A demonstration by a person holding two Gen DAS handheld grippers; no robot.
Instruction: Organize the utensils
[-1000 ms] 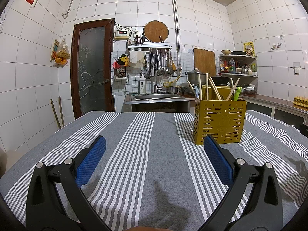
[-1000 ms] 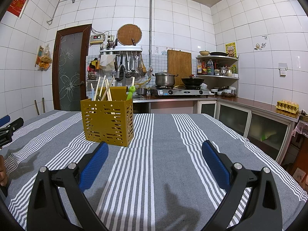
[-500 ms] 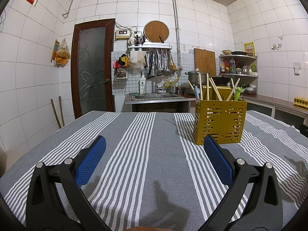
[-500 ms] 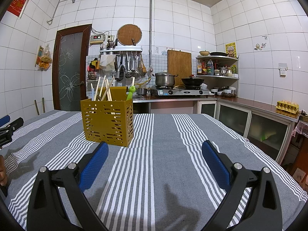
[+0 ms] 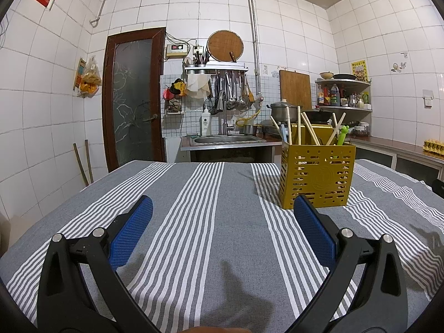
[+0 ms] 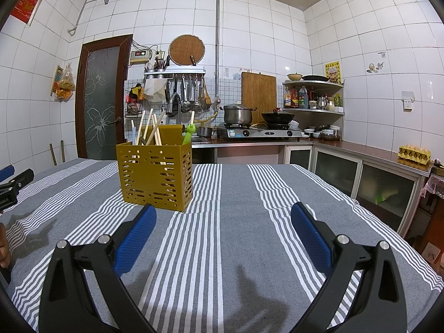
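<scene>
A yellow perforated utensil holder [image 5: 316,176] stands on the striped tablecloth, right of centre in the left wrist view and left of centre in the right wrist view [image 6: 156,174]. Several wooden chopsticks [image 5: 308,130] and a green-topped utensil [image 5: 342,135] stick up out of it. My left gripper [image 5: 222,208] hovers open over the cloth, its right pad just in front of the holder. My right gripper [image 6: 222,216] is open too, with the holder beyond its left pad. Nothing lies between either pair of fingers.
The grey and white striped tablecloth [image 6: 236,199] covers the table. Behind it are a sink [image 5: 226,140], a stove with a pot [image 6: 238,114] and a wok, and a low cabinet [image 6: 360,172] along the right wall. The left gripper's tip [image 6: 12,179] shows at the right wrist view's left edge.
</scene>
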